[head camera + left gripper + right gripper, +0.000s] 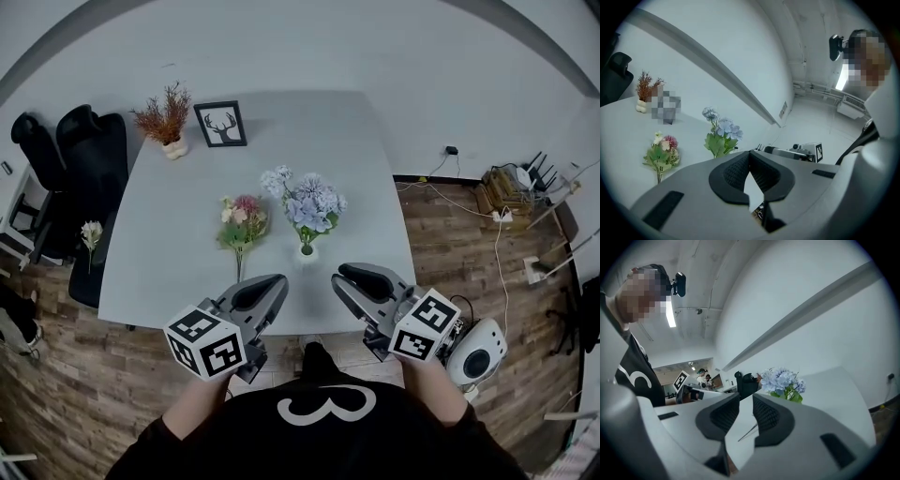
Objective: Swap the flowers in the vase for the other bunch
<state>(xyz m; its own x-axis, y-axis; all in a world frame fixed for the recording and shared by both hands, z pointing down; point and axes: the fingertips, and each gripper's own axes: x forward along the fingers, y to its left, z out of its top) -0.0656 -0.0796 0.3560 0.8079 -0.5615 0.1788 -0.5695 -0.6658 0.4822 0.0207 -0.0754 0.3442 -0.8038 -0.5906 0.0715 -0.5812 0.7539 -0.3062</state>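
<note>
Judging from how things lie, the swap has not started. The blue bunch point(307, 202) stands upright in the small white vase point(307, 252), on the near middle of the table point(366, 150). The pink bunch point(242, 221) lies flat on the table just left of the vase, stems toward the near edge. As far as the head view shows, it does not touch the vase.

The left gripper point(275, 284) hangs over the near table edge, near the stem ends of the pink bunch. Its jaws are pressed together with nothing between them. The right gripper point(343, 277) is at the near edge too, just right of the vase and nearer than it. Its jaws are parted by a narrow gap and empty; its own view shows only table and the blue bunch beyond the tips. Neither gripper touches a flower or the vase.

Left to do, as a judgement: all of it. The blue bunch has to come out of the vase and be laid aside. The pink bunch then has to be taken by the stems and set upright in the vase. The vase looks small under a big bunch, so it probably needs steadying on the pull. The left gripper would have to open before it can take anything.

Off-task items at the far left of the table: dried plant pot point(169, 120) and framed deer picture point(221, 124).
</note>
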